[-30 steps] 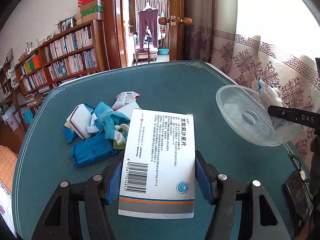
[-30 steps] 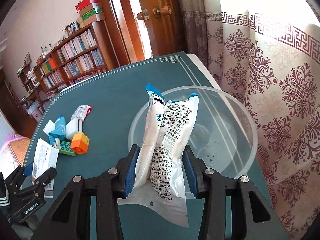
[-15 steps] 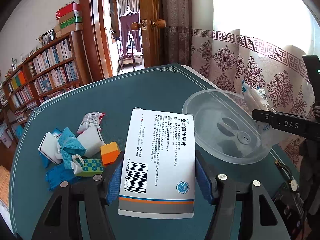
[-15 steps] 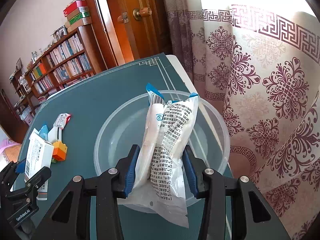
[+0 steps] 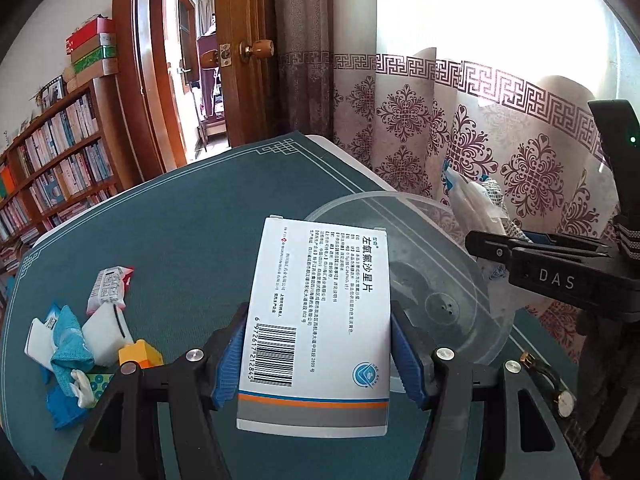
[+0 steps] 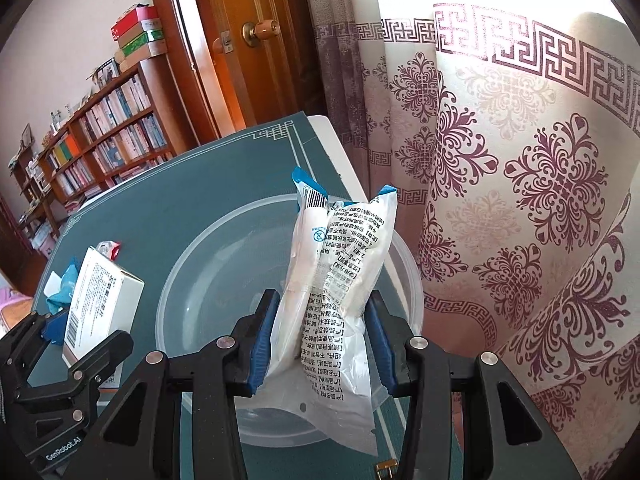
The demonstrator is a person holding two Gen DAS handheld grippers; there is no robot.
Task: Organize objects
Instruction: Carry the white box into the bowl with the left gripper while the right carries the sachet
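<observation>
Left hand-held gripper grips a box; right hand-held gripper clamps a packet over the bowl.

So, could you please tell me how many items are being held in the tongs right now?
2. A white medicine box is clamped in the left tongs beside the clear plastic bowl; a sealed printed packet is clamped in the right tongs above the bowl.
</observation>
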